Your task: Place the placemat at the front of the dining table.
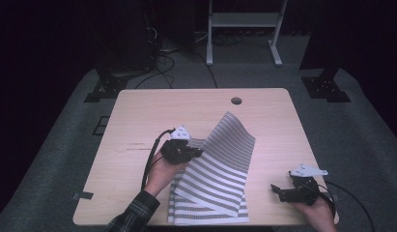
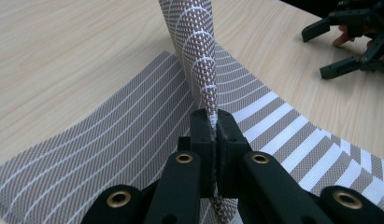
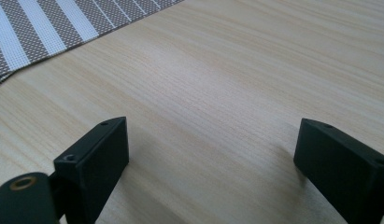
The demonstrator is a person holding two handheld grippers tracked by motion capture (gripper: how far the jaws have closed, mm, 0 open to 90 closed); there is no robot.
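Left hand-held gripper [image 2: 213, 122] clamped on the cloth [image 1: 220, 169] edge, mid-fold; right hand-held gripper [image 1: 283, 189] idles open beside the cloth. Carry the edge across low, corners matched.

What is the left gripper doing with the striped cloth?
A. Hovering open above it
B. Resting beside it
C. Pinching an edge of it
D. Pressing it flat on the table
C: in the left gripper view, the left gripper has its jaws closed on a raised fold of the striped cloth.

I see a grey-and-white striped cloth [image 1: 220, 169] on the table — one edge lifted up, partly folded over.
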